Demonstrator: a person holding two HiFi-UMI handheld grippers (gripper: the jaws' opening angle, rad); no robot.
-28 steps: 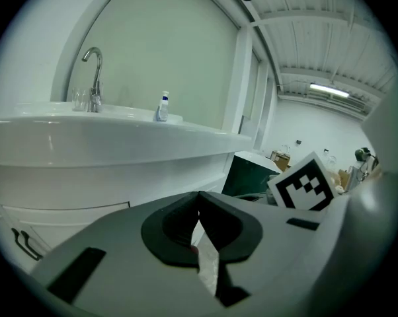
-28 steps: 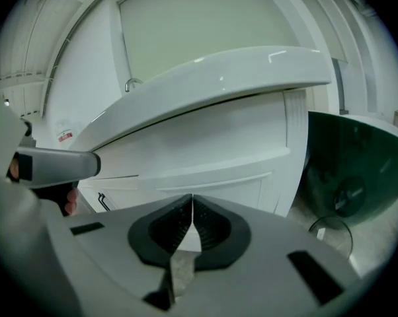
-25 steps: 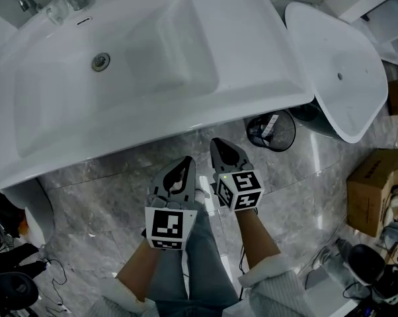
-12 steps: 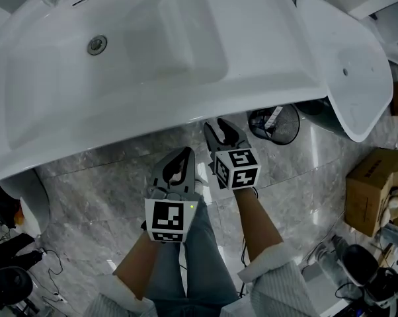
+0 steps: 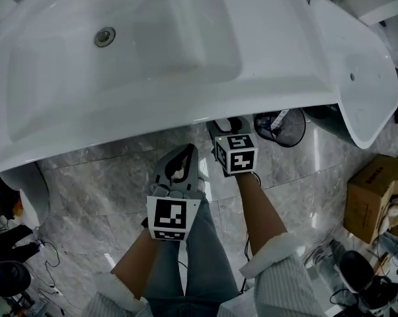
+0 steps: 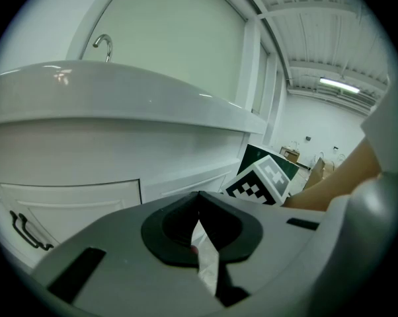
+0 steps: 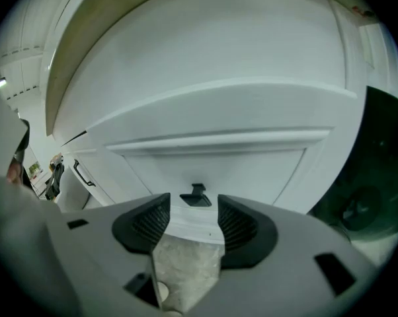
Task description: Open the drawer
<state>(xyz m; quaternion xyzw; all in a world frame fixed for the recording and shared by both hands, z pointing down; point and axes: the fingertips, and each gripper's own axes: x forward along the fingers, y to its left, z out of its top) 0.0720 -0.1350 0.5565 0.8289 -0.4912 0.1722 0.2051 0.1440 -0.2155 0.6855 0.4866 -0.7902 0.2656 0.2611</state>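
The white drawer front (image 7: 205, 160) fills the right gripper view under the basin's rim. A small black handle (image 7: 197, 194) sits low on it. My right gripper (image 7: 194, 205) points at that handle, just short of it. Its jaws are opening and nothing is between the pads. In the head view the right gripper (image 5: 227, 125) reaches under the sink's front edge (image 5: 186, 121), which hides the drawer. My left gripper (image 5: 184, 154) hangs back beside it over the floor, shut and empty, its closed jaws (image 6: 198, 200) facing the cabinet.
The white sink (image 5: 153, 51) overhangs the cabinet. A cabinet door with a black bar handle (image 6: 24, 226) lies to the left. A black wire bin (image 5: 281, 127), a white oval basin (image 5: 354, 65) and a cardboard box (image 5: 374, 197) stand at right. The person's leg (image 5: 192, 256) is below.
The right gripper has moved forward and down until its tips are under the sink's edge, and its jaws have spread apart. The left gripper has stayed about where it was.
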